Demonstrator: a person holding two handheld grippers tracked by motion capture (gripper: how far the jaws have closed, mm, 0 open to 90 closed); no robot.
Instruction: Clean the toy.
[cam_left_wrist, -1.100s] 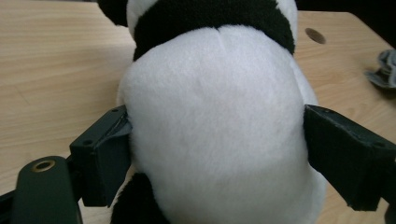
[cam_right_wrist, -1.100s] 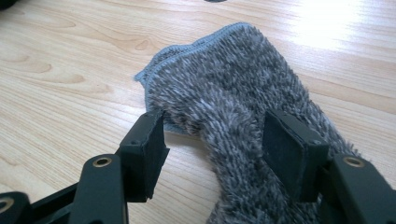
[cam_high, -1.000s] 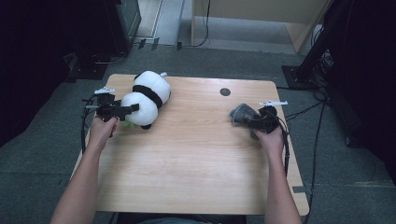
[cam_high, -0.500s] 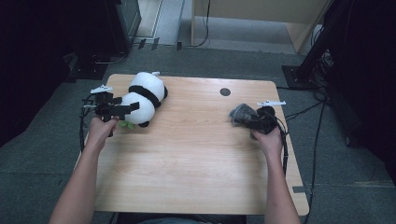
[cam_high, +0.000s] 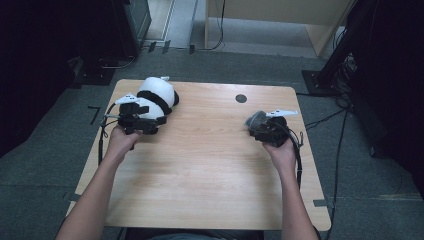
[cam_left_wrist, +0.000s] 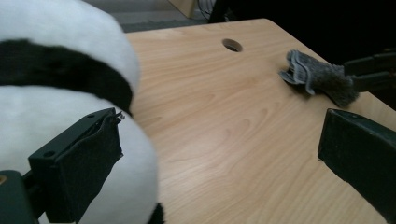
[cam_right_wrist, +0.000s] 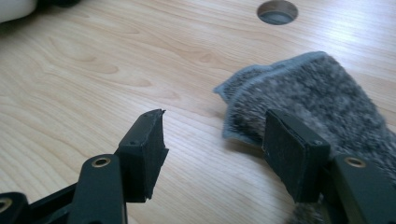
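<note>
Left gripper (cam_high: 161, 120) just opened wide, empty, beside plush panda (cam_high: 156, 96): soft, light, squashy; pinch its narrow black band. Right gripper (cam_right_wrist: 212, 154) open, grey cloth (cam_right_wrist: 306, 93) limp beside one jaw, unheld

No readable text, label or number anywhere.

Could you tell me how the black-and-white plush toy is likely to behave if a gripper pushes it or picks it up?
The plush toy looks soft and furry, so it would probably dent under the fingers rather than resist. Its rounded body might roll or slide across the smooth wooden table. It is probably light for its bulk.
</note>
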